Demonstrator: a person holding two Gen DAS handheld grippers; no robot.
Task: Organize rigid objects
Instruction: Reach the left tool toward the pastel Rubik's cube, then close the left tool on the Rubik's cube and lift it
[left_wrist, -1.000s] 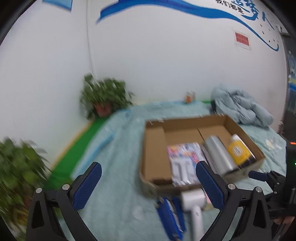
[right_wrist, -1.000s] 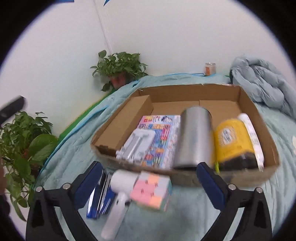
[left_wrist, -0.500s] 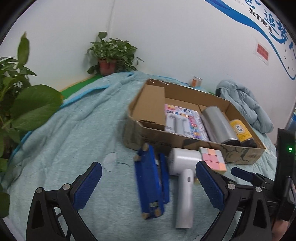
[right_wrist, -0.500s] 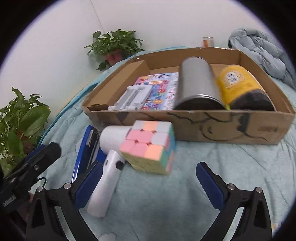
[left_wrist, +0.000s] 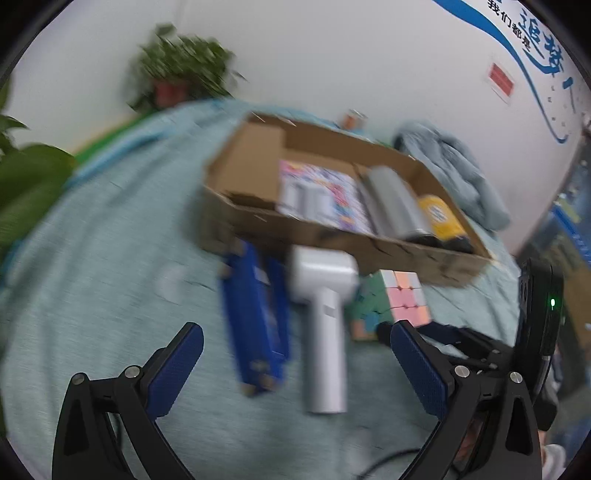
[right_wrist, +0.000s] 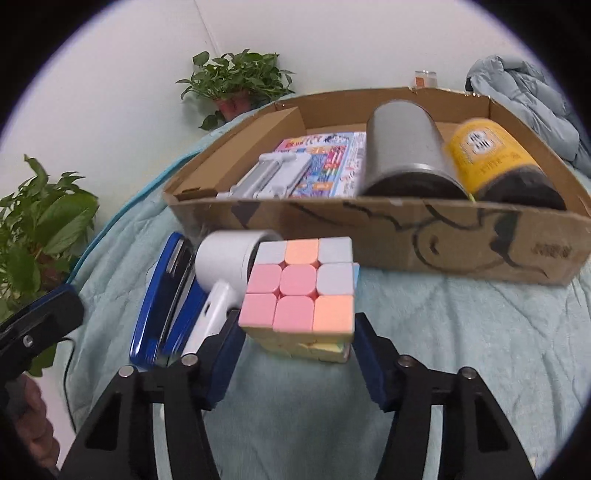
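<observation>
A pastel puzzle cube (right_wrist: 299, 288) rests on the teal blanket in front of the cardboard box (right_wrist: 406, 236). My right gripper (right_wrist: 295, 325) is closing on it, and both pads sit against its lower sides. To its left lie a white handheld dryer-shaped device (right_wrist: 225, 258) and a blue stapler (right_wrist: 162, 306). In the blurred left wrist view, my left gripper (left_wrist: 295, 332) hangs open over the white device (left_wrist: 325, 314) and the stapler (left_wrist: 255, 314), holding nothing. The cube (left_wrist: 406, 295) shows by its right finger.
The box (left_wrist: 332, 236) holds a colourful booklet (right_wrist: 325, 166) with a white part on it, a silver cylinder (right_wrist: 406, 155) and a yellow canister (right_wrist: 495, 155). Potted plants (right_wrist: 236, 81) stand at left and behind. A grey jacket (right_wrist: 524, 96) lies at back right.
Both grippers have come down toward the blanket. The right jaws went from wide open to closed in around the cube. The left gripper now hangs over the stapler and the white device.
</observation>
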